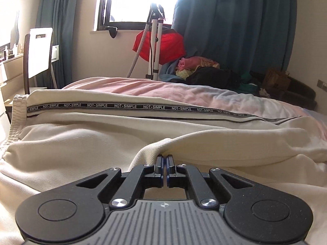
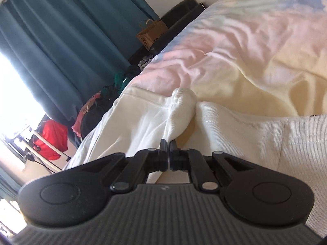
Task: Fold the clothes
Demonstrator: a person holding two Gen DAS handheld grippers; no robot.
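Fabric fills the space just ahead of both tools: cream trousers lie spread over a pastel bedspread, a black "NOT-SIMPLE" tape running along the leg beyond the left gripper. That gripper is held low and level, almost flat against the cloth, its fingers pressed together and pinching a raised ridge of the trousers right at the tips. The right gripper is rolled hard to one side, so the room tilts steeply in its view; its fingers are likewise clenched, gripping a bunched white fold of the same garment that rises straight in front of it. How much cloth sits between either pair of pads cannot be made out, since the tips cover the pinch point. The elastic waistband shows only at the far left of the left gripper's view and is cut by the edge. Beyond the bed, past the left gripper's tips, a red bag, a white stand and a heap of clothes sit before teal curtains; the window is blown out to white. A brown paper bag lies far ahead of the right gripper, its print unreadable.
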